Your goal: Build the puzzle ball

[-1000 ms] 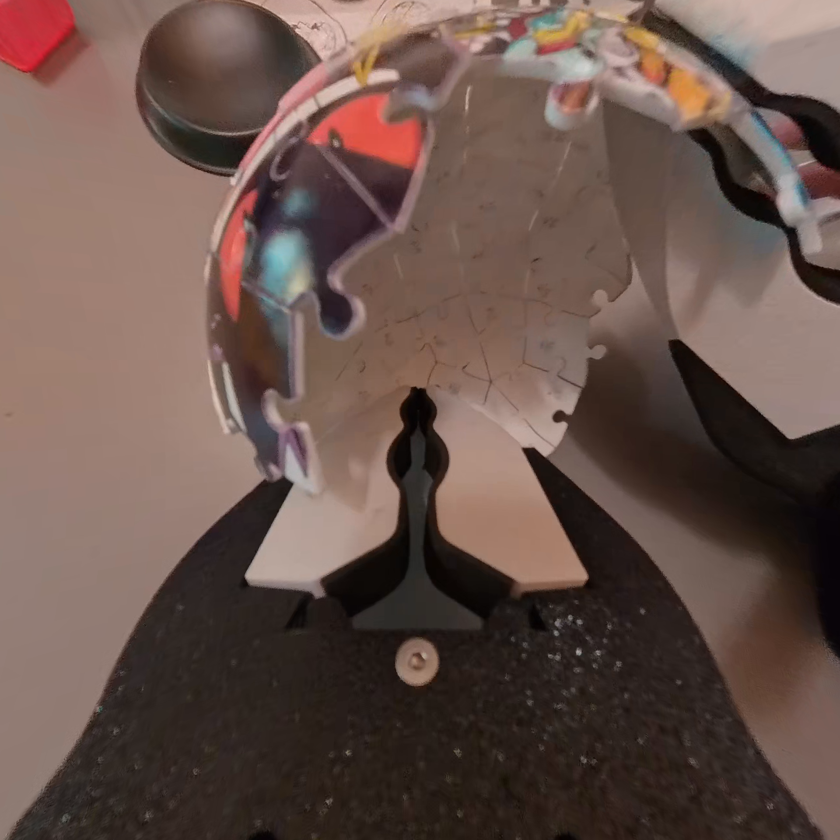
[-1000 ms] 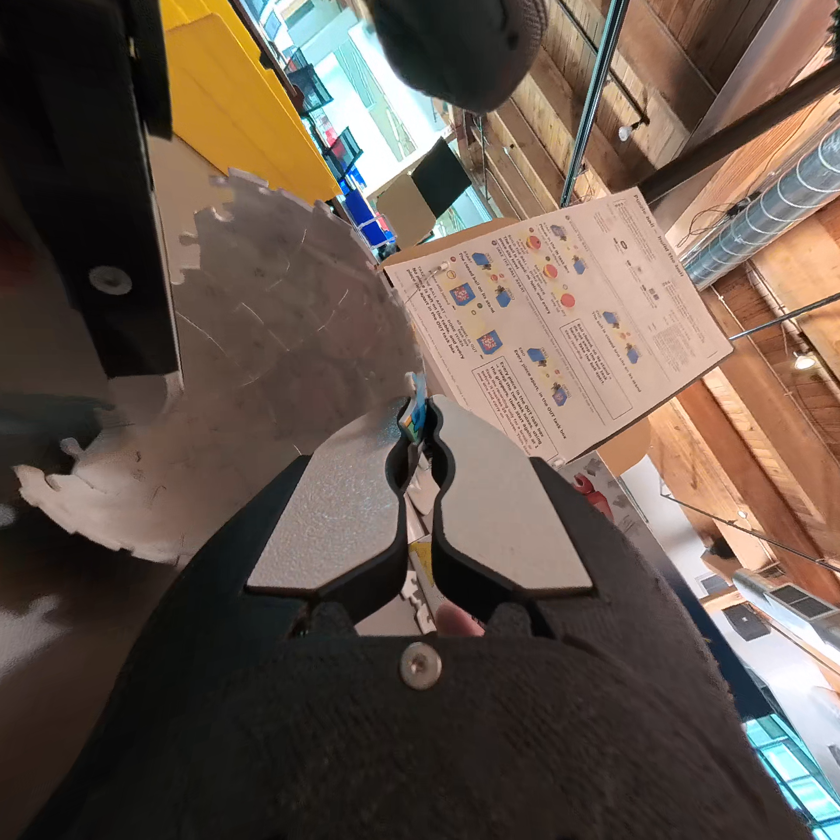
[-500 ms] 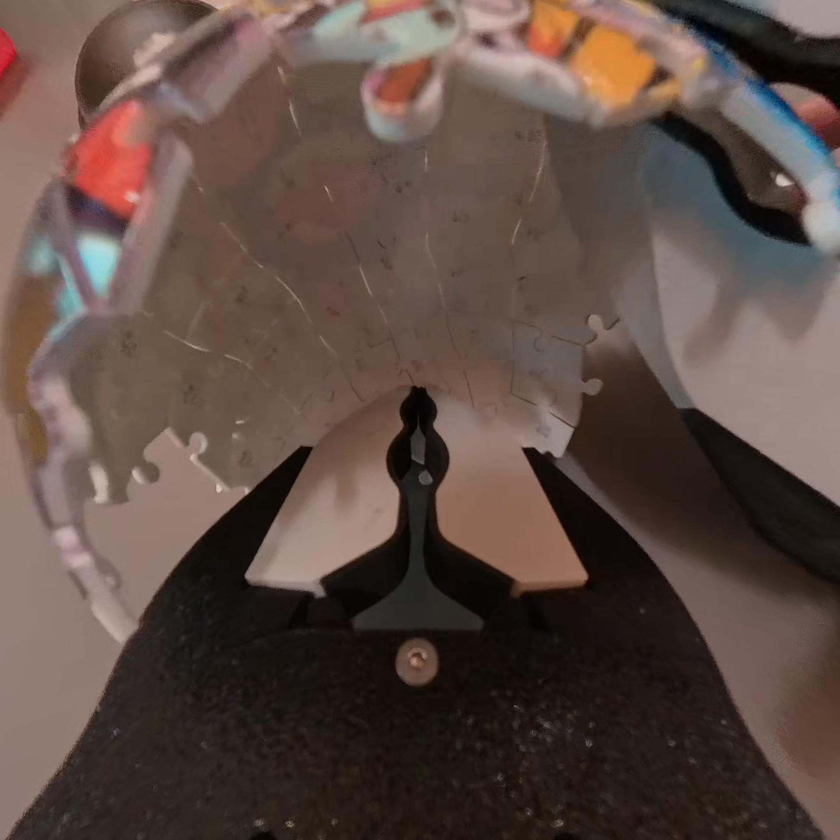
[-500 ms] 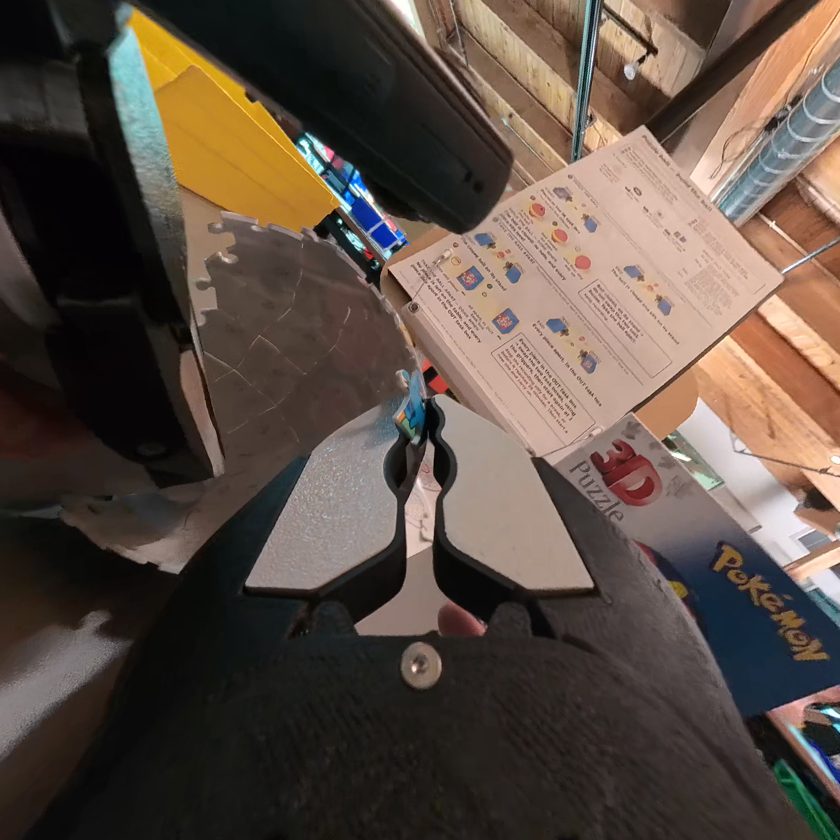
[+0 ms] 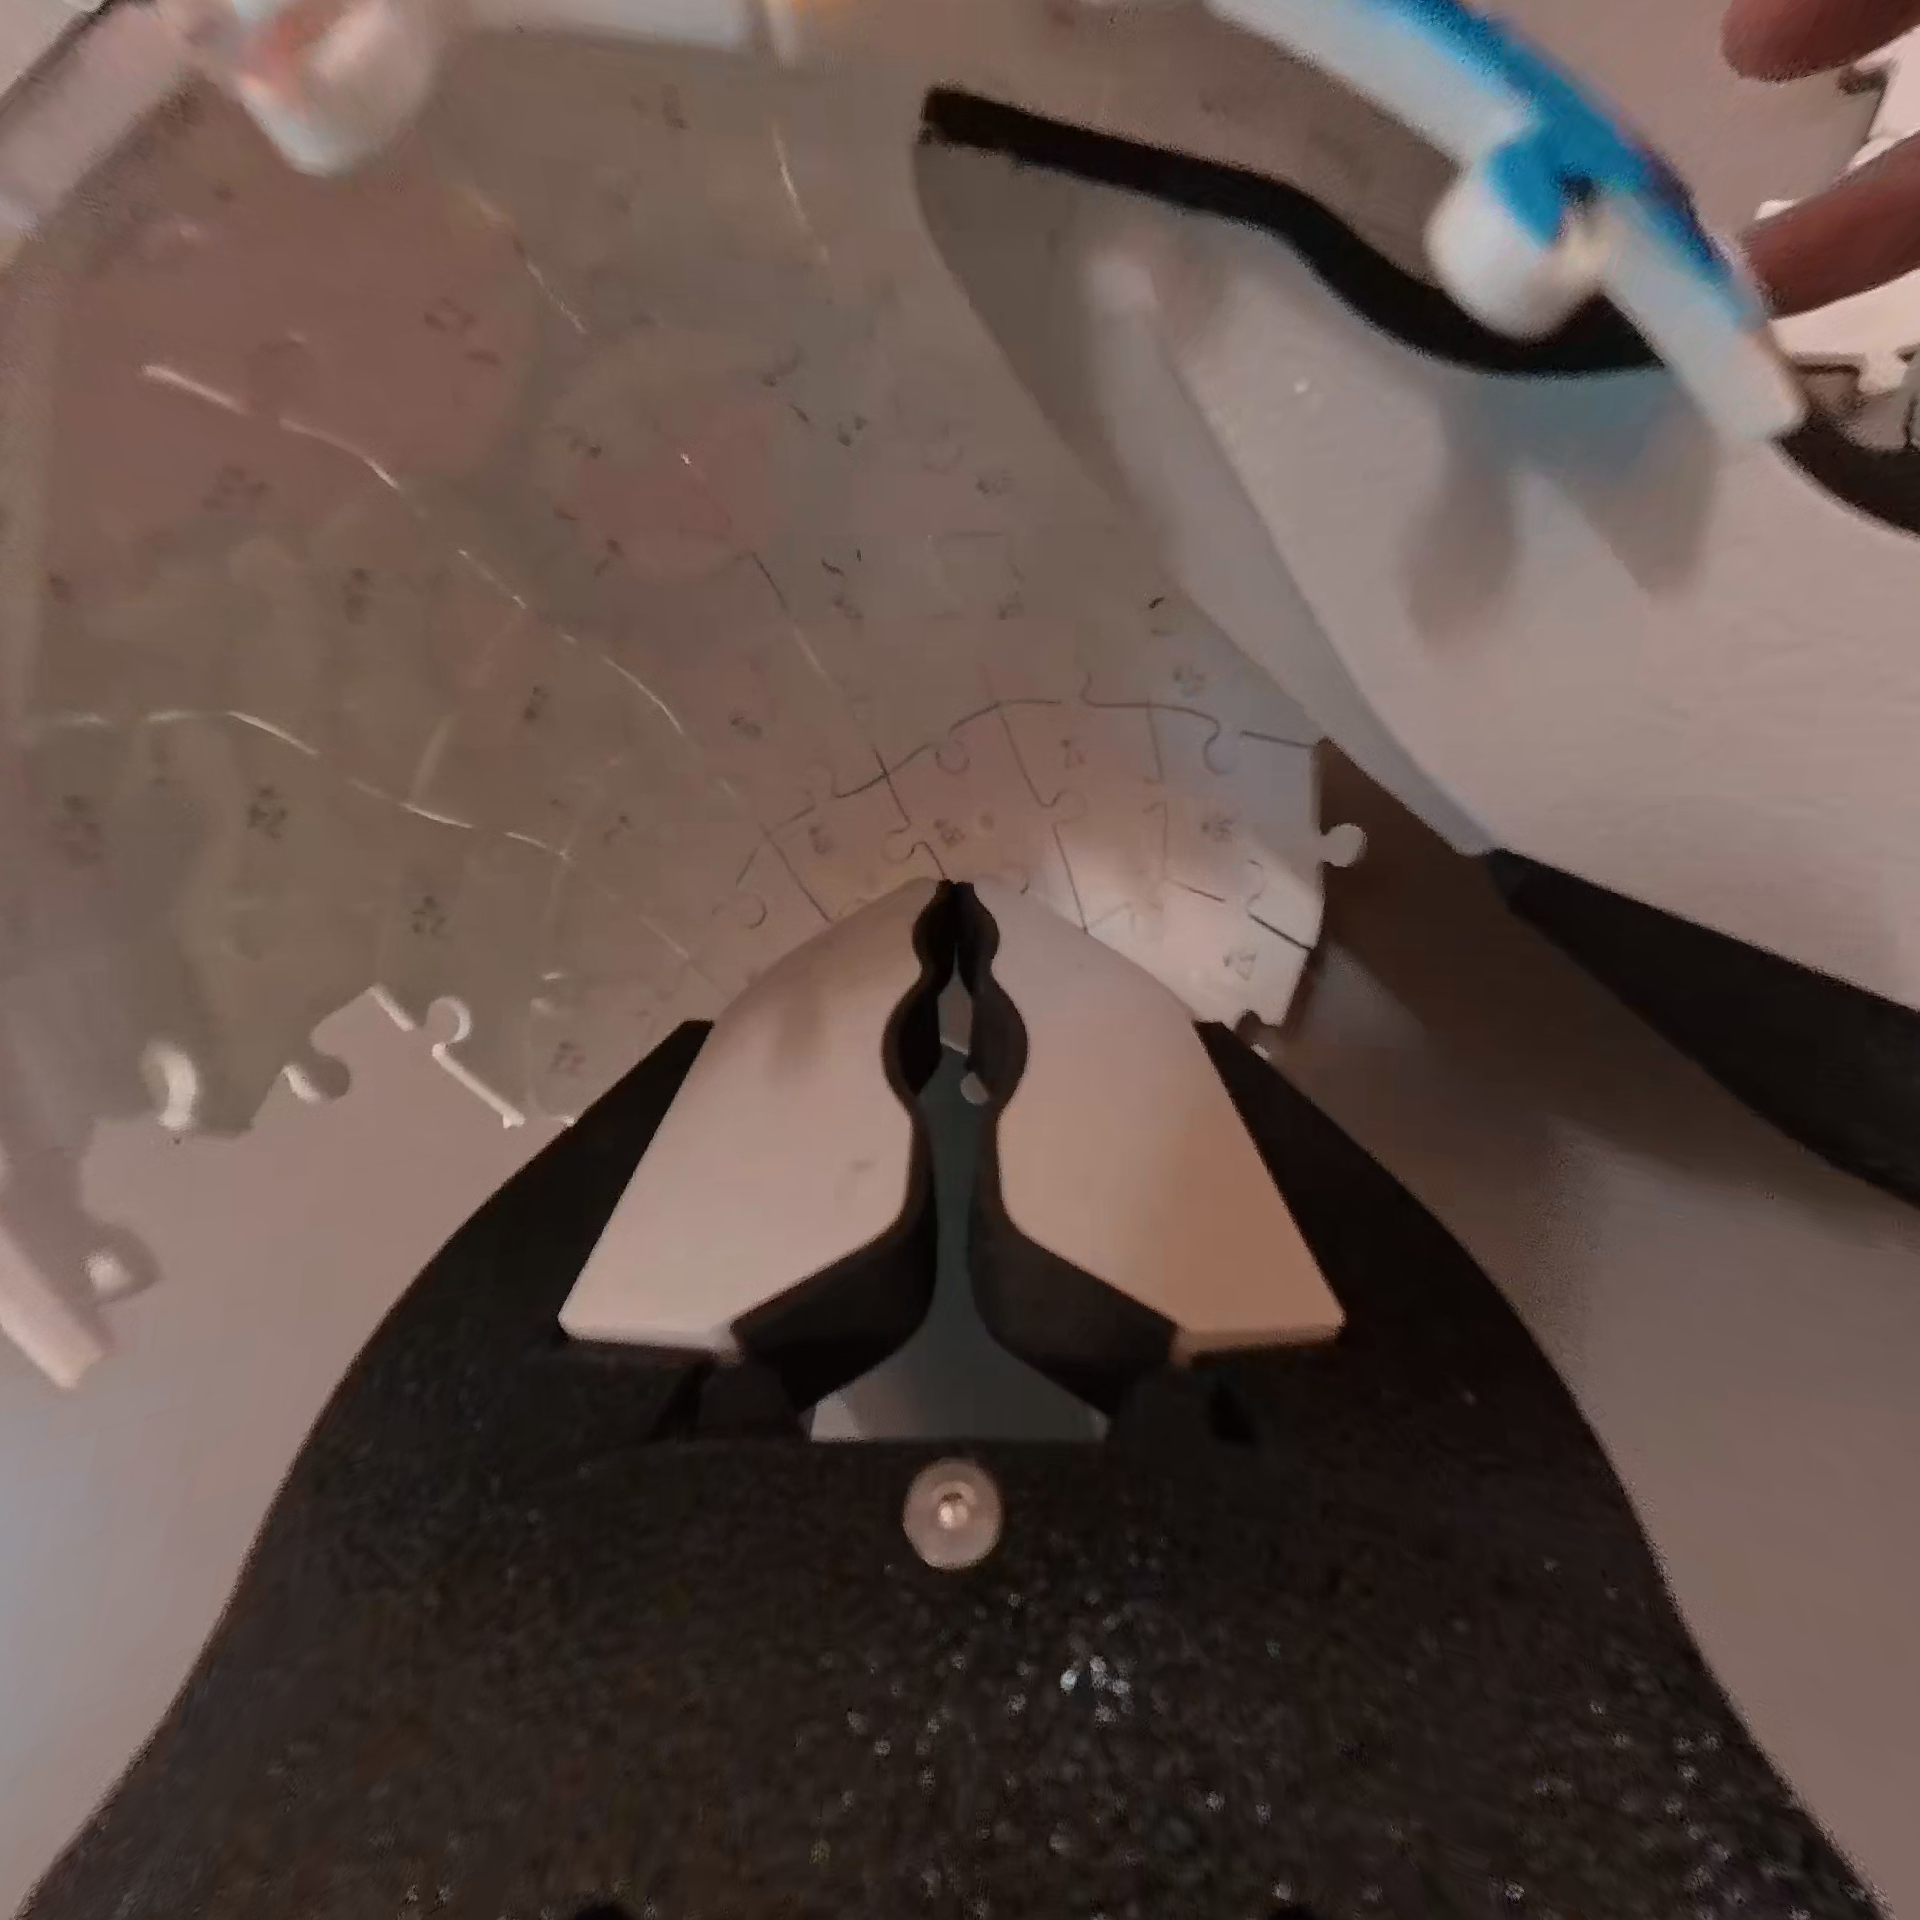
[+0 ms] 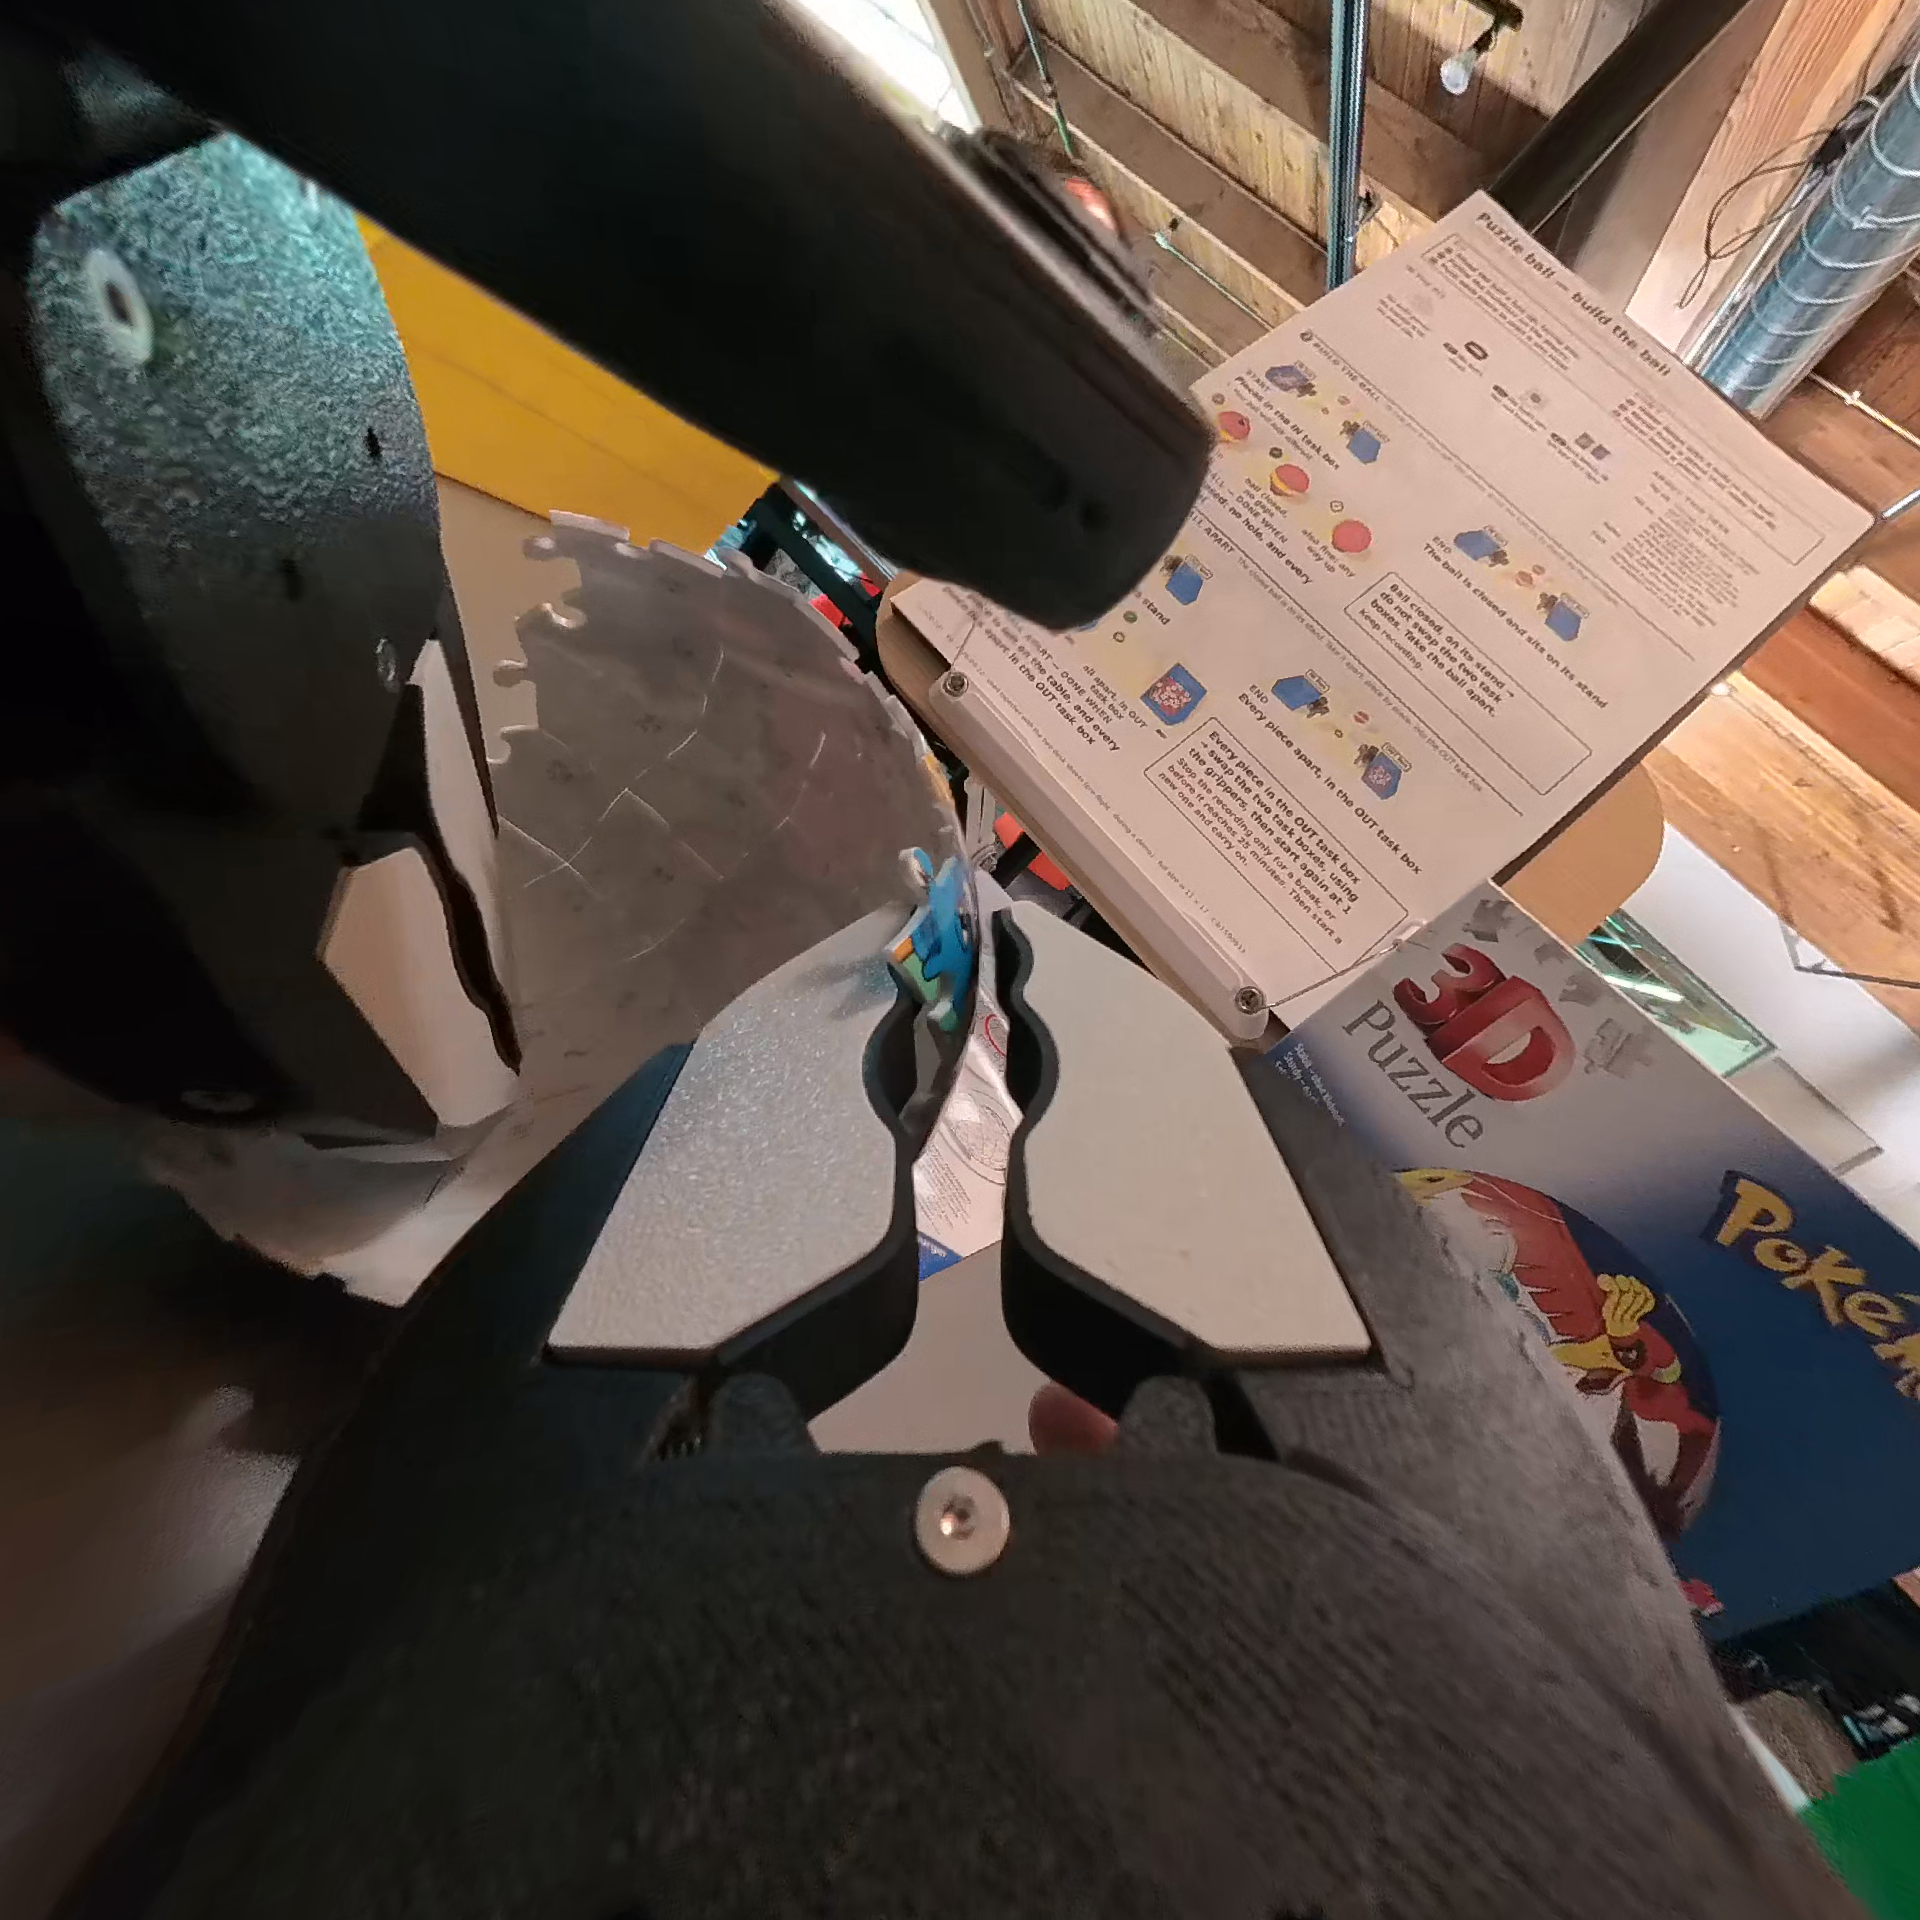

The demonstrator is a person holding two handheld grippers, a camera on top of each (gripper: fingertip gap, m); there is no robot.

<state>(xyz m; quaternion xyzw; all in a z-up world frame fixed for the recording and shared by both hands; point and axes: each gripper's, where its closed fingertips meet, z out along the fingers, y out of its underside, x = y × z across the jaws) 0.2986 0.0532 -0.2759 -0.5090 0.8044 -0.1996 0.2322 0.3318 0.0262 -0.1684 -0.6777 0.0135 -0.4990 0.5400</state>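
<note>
Puzzle-ball shell (image 5: pixel 644 582), a curved sheet of joined pieces, hangs in the air between your two grippers with its pale, numbered inner face turned to the left wrist camera. Your left gripper (image 5: pixel 954 896) is clenched on the shell's lower edge: its fingertips meet right at the rim, with knobs of the jigsaw edge sticking out on either side. In the right wrist view that same gripper appears at the left, biting the shell's silvery inside (image 6: pixel 686 790).

Your right gripper (image 6: pixel 961 961) has its fingers parted by a narrow gap. A blue printed edge piece (image 6: pixel 940 951) of the shell sits in that gap against the left finger; whether the fingers actually pinch it you cannot tell. From the left wrist camera, the right gripper's white and black finger (image 5: pixel 1299 436) lies behind the shell at upper right, beside a blurred blue and white rim piece (image 5: pixel 1579 197).

Behind your right gripper stand a printed instruction sheet (image 6: pixel 1455 582) on a board and a blue puzzle box (image 6: pixel 1662 1247).
</note>
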